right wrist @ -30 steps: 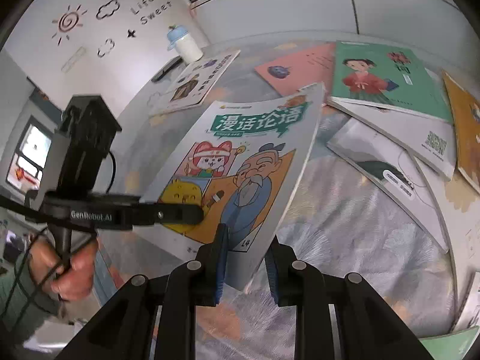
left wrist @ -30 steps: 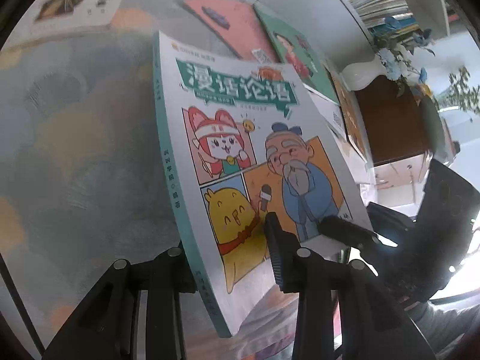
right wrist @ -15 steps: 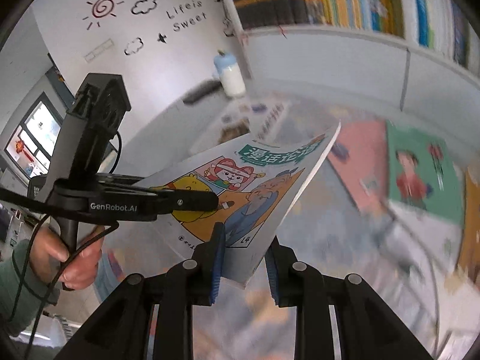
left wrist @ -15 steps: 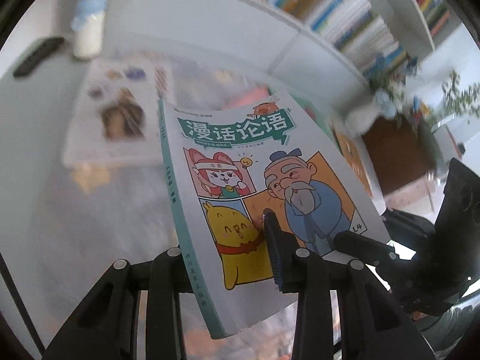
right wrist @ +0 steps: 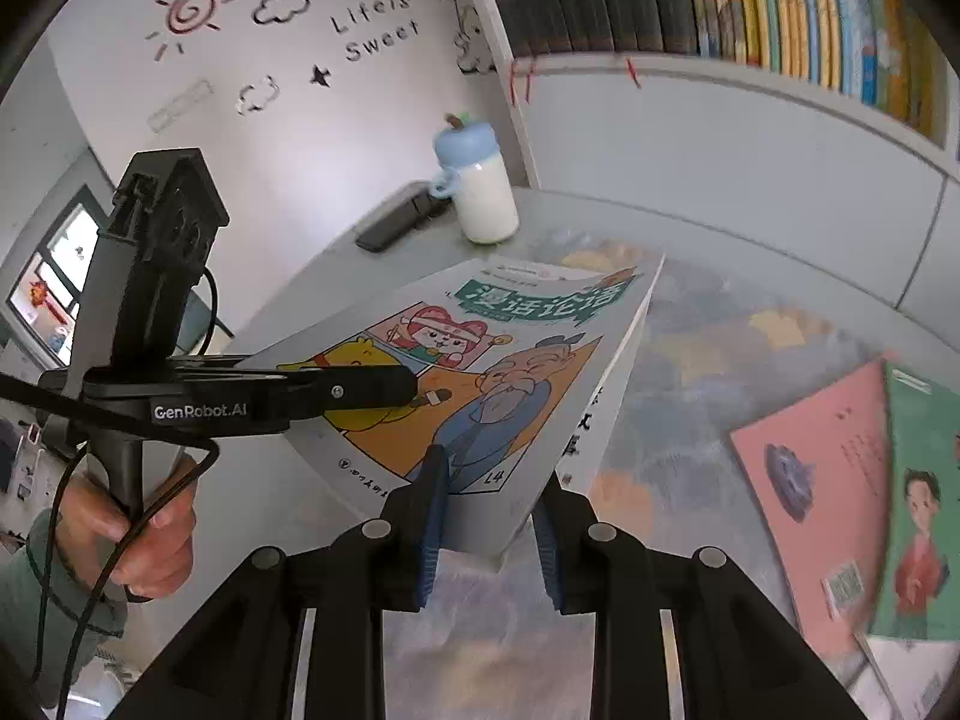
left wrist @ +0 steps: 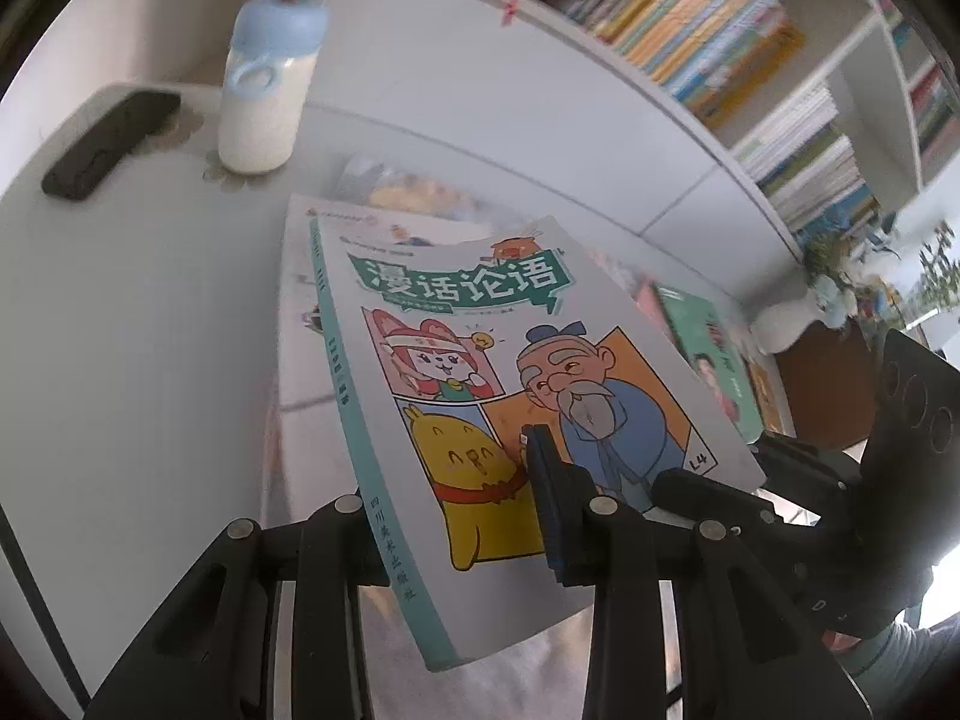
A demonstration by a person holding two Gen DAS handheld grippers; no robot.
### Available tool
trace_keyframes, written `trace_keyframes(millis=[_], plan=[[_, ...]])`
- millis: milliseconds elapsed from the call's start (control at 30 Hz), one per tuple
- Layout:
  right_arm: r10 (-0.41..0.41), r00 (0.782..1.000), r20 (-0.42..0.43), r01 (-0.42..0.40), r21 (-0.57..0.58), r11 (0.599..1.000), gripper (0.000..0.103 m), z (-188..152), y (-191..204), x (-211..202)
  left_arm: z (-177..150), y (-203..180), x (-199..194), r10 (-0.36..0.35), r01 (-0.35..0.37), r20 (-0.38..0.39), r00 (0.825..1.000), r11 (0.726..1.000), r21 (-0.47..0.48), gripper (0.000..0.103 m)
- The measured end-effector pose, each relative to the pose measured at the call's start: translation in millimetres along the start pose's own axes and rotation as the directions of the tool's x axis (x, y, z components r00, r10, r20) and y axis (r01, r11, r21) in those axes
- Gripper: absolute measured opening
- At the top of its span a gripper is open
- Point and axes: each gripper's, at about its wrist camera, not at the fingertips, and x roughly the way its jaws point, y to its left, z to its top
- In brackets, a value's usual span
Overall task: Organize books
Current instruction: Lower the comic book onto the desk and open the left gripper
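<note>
A cartoon-cover comic book (left wrist: 480, 396) with a teal spine is held in the air above the table, tilted. My left gripper (left wrist: 456, 516) is shut on its lower spine edge, one finger on the cover, the other underneath. My right gripper (right wrist: 489, 516) is shut on the book's (right wrist: 480, 360) bottom right corner. The left gripper also shows in the right wrist view (right wrist: 360, 387), lying over the cover. Another white book (left wrist: 300, 276) lies flat on the table under the held one. A pink book (right wrist: 822, 480) and a green book (right wrist: 924, 516) lie on the patterned tablecloth at right.
A milk bottle with a blue cap (left wrist: 264, 96) and a black remote (left wrist: 108, 144) stand at the table's far left corner. A white bookshelf (left wrist: 720, 42) full of upright books runs along the back. A vase with flowers (left wrist: 840, 294) stands at right.
Both grippers have lifted the comic book and carried it left and toward the far corner, over the white book. The bottle and remote have come closer. Both grips are unchanged.
</note>
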Motion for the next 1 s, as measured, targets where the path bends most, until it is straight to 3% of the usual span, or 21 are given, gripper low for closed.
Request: trace_keyframes(millis=[433,567,733,1000], plan=[[-0.013,0.996,-0.087,0.023,0.11,0.994,0.026,8.7,-29.3,67.8,-1.3,45.5,39.0,-0.019,0.017,-0.009,1.0,0.994,-0.105,0.03],[-0.022,0.994,-0.111,0.041,0.178,0.983,0.026,1.3,-36.1,82.4,-1.9,59.9,30.9,-0.014,0.019,0.03,0.999,0.985,-0.173,0.031],[-0.004,0.992,-0.122,0.035,0.255,0.966,0.031,-2.7,-41.6,90.5,-5.4,68.0,11.1,0.085,-0.07,0.066,0.994,0.977,-0.201,0.033],[-0.014,0.991,-0.134,0.051,0.274,0.96,0.032,-26.5,-47.5,55.0,-44.7,47.5,-32.2,0.116,-0.099,0.071,0.991,0.974,-0.205,0.033]])
